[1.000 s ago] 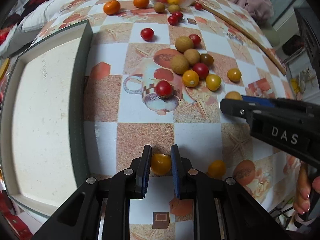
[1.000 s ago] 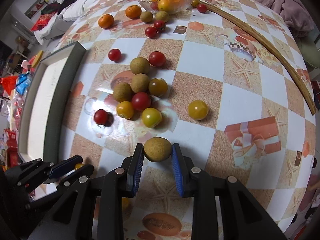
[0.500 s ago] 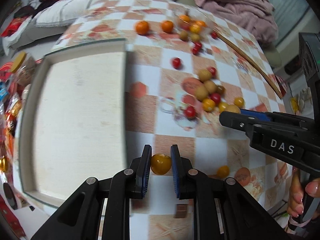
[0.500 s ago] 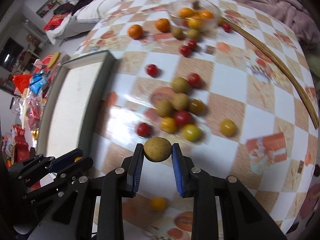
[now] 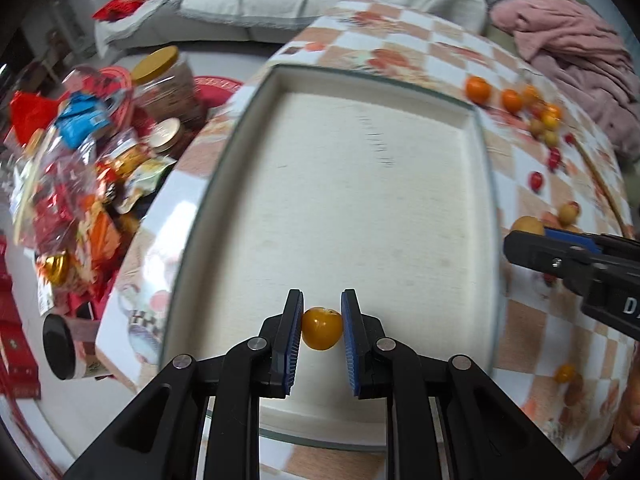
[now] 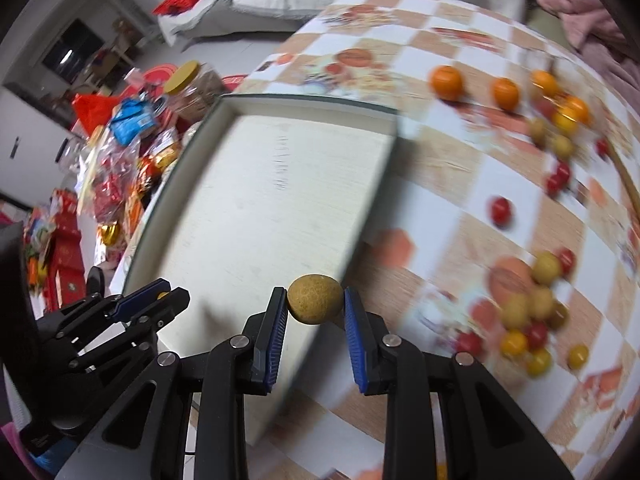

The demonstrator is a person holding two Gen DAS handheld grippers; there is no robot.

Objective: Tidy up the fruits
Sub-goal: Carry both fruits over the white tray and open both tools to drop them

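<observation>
My left gripper (image 5: 321, 328) is shut on a small yellow-orange tomato (image 5: 321, 328) and hangs over the near part of the pale rectangular tray (image 5: 340, 208). My right gripper (image 6: 316, 306) is shut on a round tan longan (image 6: 316, 305) and sits above the tray's right rim (image 6: 352, 248). In the right wrist view the left gripper (image 6: 162, 298) shows at lower left over the tray (image 6: 260, 216). In the left wrist view the right gripper (image 5: 532, 236) reaches in from the right edge, the longan (image 5: 527, 225) between its fingers.
Loose fruit lies on the checkered tablecloth right of the tray: oranges (image 6: 446, 77), red tomatoes (image 6: 500, 209), a cluster of longans and yellow tomatoes (image 6: 528, 312). Snack packets and jars (image 5: 80, 168) crowd the floor left of the table. A pink blanket (image 5: 580, 48) lies far right.
Both grippers have swung left from the fruit cluster toward the tray, each keeping its fruit. The left one now hangs over the tray's inside, the right one over its right rim.
</observation>
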